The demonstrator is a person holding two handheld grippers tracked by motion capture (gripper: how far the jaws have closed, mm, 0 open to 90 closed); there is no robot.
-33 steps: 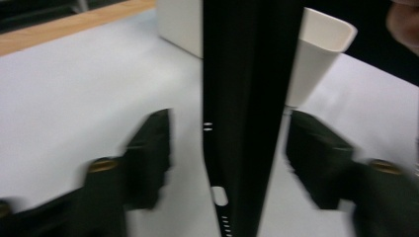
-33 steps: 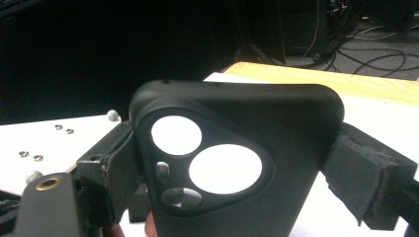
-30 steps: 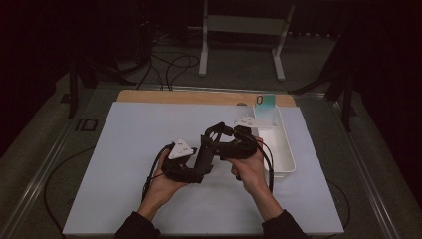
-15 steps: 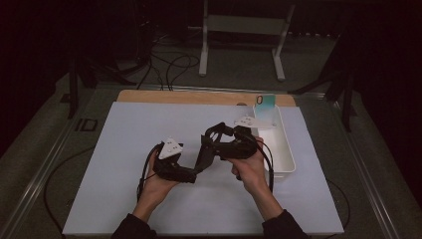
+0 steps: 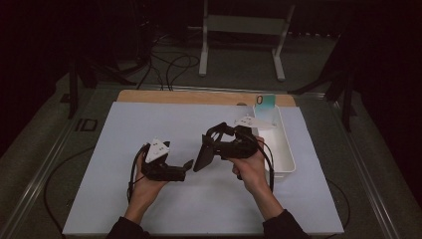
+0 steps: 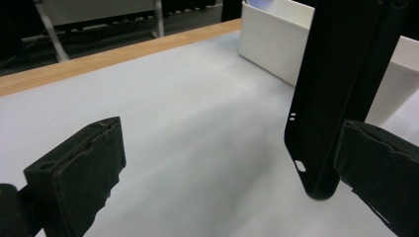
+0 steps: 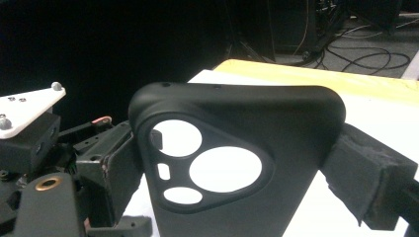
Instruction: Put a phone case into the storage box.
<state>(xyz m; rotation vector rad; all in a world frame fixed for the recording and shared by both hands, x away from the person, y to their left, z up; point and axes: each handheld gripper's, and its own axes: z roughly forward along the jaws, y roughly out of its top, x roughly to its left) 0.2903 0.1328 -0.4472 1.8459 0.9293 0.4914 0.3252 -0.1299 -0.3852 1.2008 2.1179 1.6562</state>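
A black phone case (image 5: 203, 155) with a camera cut-out (image 7: 225, 170) hangs tilted above the white mat, and my right gripper (image 5: 211, 144) is shut on it. In the right gripper view the case (image 7: 276, 128) sits between the jaws, with the foam pad (image 7: 365, 182) pressed on its edge. My left gripper (image 5: 188, 167) is just left of the case's lower end. Its jaws have just been opening and now stand open, with nothing between them. In the left gripper view the case (image 6: 336, 84) hangs ahead of the left gripper (image 6: 227, 187), near its right jaw.
A white tray (image 5: 286, 149) stands at the right side of the white mat (image 5: 149, 119), close behind my right hand, with a teal object (image 5: 265, 101) at its far end. A wooden strip (image 5: 199, 97) runs along the mat's far edge. Cables and a stand lie beyond.
My left gripper has let go of the case's lower end and drawn back to the left. The right gripper has kept still with the case in it.
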